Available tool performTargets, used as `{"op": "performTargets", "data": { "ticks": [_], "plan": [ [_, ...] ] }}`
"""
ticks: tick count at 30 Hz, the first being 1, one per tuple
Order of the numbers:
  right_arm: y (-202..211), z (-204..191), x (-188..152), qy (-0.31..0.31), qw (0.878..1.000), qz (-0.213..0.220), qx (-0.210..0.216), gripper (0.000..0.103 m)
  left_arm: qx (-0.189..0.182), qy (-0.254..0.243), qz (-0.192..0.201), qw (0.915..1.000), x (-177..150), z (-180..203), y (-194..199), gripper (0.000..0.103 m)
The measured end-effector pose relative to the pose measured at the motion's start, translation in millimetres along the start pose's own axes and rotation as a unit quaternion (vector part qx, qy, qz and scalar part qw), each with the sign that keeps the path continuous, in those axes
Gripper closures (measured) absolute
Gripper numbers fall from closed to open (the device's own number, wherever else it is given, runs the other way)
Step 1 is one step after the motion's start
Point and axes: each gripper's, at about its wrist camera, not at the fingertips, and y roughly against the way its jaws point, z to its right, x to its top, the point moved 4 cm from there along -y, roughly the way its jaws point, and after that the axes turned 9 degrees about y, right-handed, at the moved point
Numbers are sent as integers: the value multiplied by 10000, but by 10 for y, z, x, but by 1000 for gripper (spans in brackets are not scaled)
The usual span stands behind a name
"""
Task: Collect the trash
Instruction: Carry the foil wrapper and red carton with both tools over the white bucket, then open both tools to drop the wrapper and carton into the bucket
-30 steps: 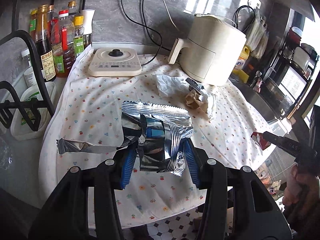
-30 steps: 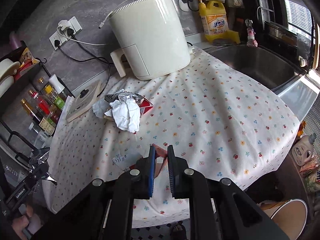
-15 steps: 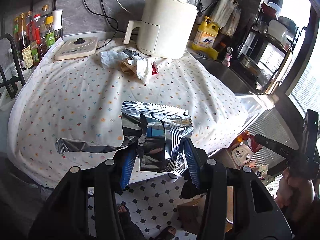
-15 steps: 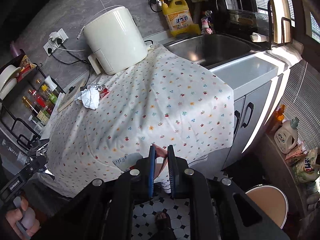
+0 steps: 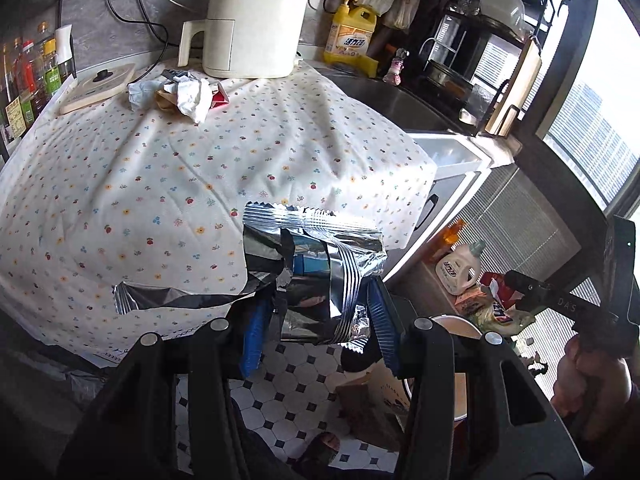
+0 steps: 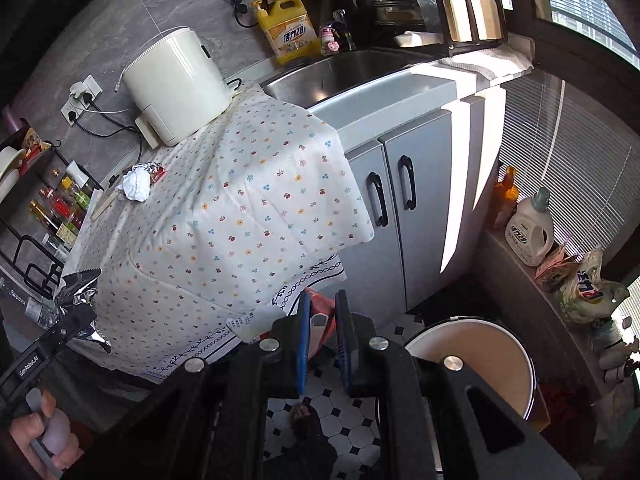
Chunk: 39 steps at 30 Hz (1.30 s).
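Both pairs of tongs have swung away from the surface (image 5: 168, 184) within the last second and now hang over the tiled floor (image 5: 288, 376) at its near edge. A second ago the left tongs (image 5: 316, 320) looked across the flowered cloth toward the back wall; now the cloth's corner and the cabinet doors (image 6: 396, 196) fill the view, and a round open bin (image 6: 480, 344) shows on the floor just right of the right tongs (image 6: 322, 336).

The left tongs are clenched on a crumpled silver foil wrapper (image 5: 312, 264), its torn strip trailing off to the left. The right tongs are closed tight on a small red packet (image 6: 324, 312), pinched between the blue pads. Neither grip has altered across the 3 moments; only the carrying position has.

In my judgement this is the transport stage: 2 pieces of trash are lifted clear and heading for the bin, which now lies near the right tongs and a little further from the left. The release should wait until each piece is over the bin's mouth; the foil wrapper is light and wide, so it may drift or catch the rim.

A heap of leftover trash (image 5: 188, 96), white tissue with foil and a red scrap, remains at the far left of the surface, just in front of the cream air fryer (image 5: 252, 20), so another trip looks necessary.
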Motion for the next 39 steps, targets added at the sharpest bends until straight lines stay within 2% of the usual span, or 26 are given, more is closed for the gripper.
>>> {"op": "performTargets", "data": {
  "ticks": [8, 15, 16, 17, 22, 28, 39],
  "plan": [
    [204, 401, -435, -260, 9992, -188, -237, 90, -311, -362, -376, 9982, -309, 439, -200, 56],
    [248, 735, -714, -735, 9949, -344, -605, 87, -639, -743, -500, 9939, -421, 844, -266, 56],
    [254, 788, -737, -851, 9938, -373, -611, 74, -681, -791, -535, 9931, -443, 897, -283, 56],
    [278, 834, -743, -959, 9931, -327, -588, 57, -717, -844, -567, 9922, -463, 947, -301, 56],
    [497, 1022, -764, -1083, 9906, -86, -827, 54, -957, -1035, -779, 9869, -577, 1217, -427, 56],
    [752, 1300, -872, -1407, 9844, 37, -1061, 54, -1298, -1377, -1096, 9758, -757, 1583, -609, 56],
    [1104, 1699, -1197, -1977, 9676, 132, -1562, 54, -1786, -1898, -1891, 9467, -1177, 2175, -1057, 55]
  ]
}}
